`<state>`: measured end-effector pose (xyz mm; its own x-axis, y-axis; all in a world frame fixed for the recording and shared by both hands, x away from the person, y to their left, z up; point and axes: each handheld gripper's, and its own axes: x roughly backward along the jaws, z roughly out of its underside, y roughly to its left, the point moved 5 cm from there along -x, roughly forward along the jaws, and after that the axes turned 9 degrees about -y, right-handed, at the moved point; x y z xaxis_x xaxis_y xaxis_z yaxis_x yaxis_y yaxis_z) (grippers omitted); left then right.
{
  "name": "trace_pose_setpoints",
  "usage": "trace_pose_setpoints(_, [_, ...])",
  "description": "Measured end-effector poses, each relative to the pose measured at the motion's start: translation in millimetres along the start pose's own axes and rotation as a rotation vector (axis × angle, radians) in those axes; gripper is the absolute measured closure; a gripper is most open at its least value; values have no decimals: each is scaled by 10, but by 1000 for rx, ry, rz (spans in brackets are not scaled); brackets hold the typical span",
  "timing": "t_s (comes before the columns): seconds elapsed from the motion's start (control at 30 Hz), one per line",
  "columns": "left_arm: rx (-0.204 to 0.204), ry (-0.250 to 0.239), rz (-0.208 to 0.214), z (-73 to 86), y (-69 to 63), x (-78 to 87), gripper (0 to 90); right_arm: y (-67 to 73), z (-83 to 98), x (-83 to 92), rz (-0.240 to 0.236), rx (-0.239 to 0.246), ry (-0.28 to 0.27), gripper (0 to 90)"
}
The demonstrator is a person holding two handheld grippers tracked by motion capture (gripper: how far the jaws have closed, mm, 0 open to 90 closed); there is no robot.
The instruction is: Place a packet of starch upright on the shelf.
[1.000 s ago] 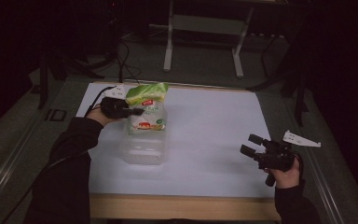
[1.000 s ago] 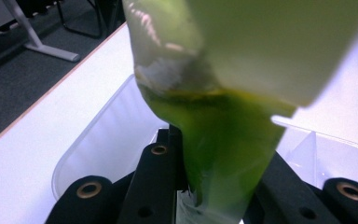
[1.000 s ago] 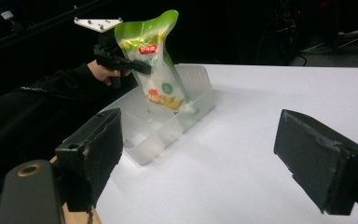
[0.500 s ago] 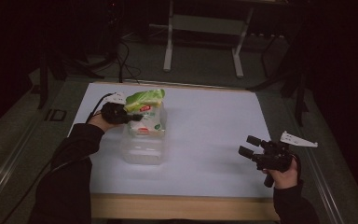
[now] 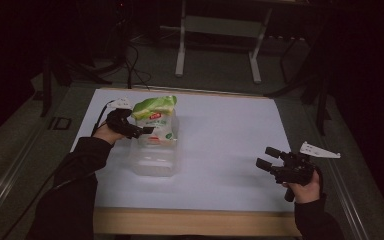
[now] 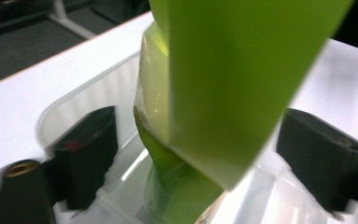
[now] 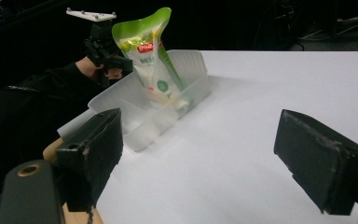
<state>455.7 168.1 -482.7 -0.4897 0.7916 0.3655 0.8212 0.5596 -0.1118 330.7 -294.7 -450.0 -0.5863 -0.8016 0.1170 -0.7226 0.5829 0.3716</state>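
High view, table: white sheet (image 5: 220, 135) covered the tabletop, with a bare wooden edge along the near side.
High view, container: clear plastic tub (image 5: 152, 160) lay on the left part of the sheet.
High view, pouch: green and white pouch (image 5: 155, 120) stood upright in the far end of the tub, its green top leaning a little to the right.
High view, left gripper: left gripper (image 5: 147, 131) was held level at the pouch's left side, jaw tips at the pouch; whether they touched it could not be told from here.
High view, right gripper: right gripper (image 5: 266, 159) was held low over the sheet's near right corner, well apart from the tub, jaws spread and holding nothing.
Left gripper view, pouch: blurred green pouch (image 6: 223, 88) hung very near the lens, between the two black jaws.
Left gripper view, jaws: both stood wide apart, with a clear gap on each side of the pouch; neither pad touched it.
Left gripper view, tub: translucent rim and floor (image 6: 74, 102) lay beneath the jaws.
Right gripper view, jaws: wide apart, nothing between them but white sheet (image 7: 261, 93).
Right gripper view, tub: tub (image 7: 144, 116) sat farther off to the left, with the pouch (image 7: 151, 60) upright against its far end.
Right gripper view, left gripper: it (image 7: 119, 63) sat just behind the pouch's upper part, grey plate on top; contact could not be told.
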Motion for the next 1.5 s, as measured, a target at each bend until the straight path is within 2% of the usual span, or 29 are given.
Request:
trace_pose_setpoints(0.07, [9,-11,-12,-13,-28,2,11,-1,3,0,1,1,-1,154])
trace_pose_setpoints(0.17, [8,-23,-21,-37,-56,30,10,1,4,-1,7,10,-3,154])
trace_pose_setpoints(0.2, [6,-16,-44,-50,-64,62,10,2,5,1,8,15,-2,154])
trace_pose_setpoints(0.3, [24,-3,-75,-40,-76,117,10,-3,14,6,23,33,-4,153])
trace_pose_setpoints(0.37, [45,-2,-80,-24,-96,161,10,-10,24,11,26,38,-4,153])
trace_pose_setpoints(0.47, [72,-16,-99,4,-128,234,10,-20,40,4,40,53,0,152])
trace_pose_setpoints(0.7, [98,-22,-80,56,-295,376,10,6,61,-24,59,86,18,147])
trace_pose_setpoints(0.8, [95,-29,-75,51,-380,423,10,24,66,-38,65,102,21,146])
trace_pose_setpoints(0.93, [85,-50,-90,41,-489,479,10,23,82,-52,81,121,28,142])
trace_pose_setpoints(1.07, [61,-61,-123,61,-592,519,10,27,87,-55,74,112,34,142])
trace_pose_setpoints(1.2, [56,-42,-104,82,-680,522,10,34,88,-53,73,115,36,142])
trace_pose_setpoints(1.27, [56,-44,-82,77,-762,536,10,33,93,-53,74,114,37,142])
trace_pose_setpoints(1.33, [49,-54,-81,61,-824,546,10,29,98,-55,75,114,38,142])
trace_pose_setpoints(1.5, [34,-75,-45,14,-1009,572,10,34,108,-64,70,114,40,142])
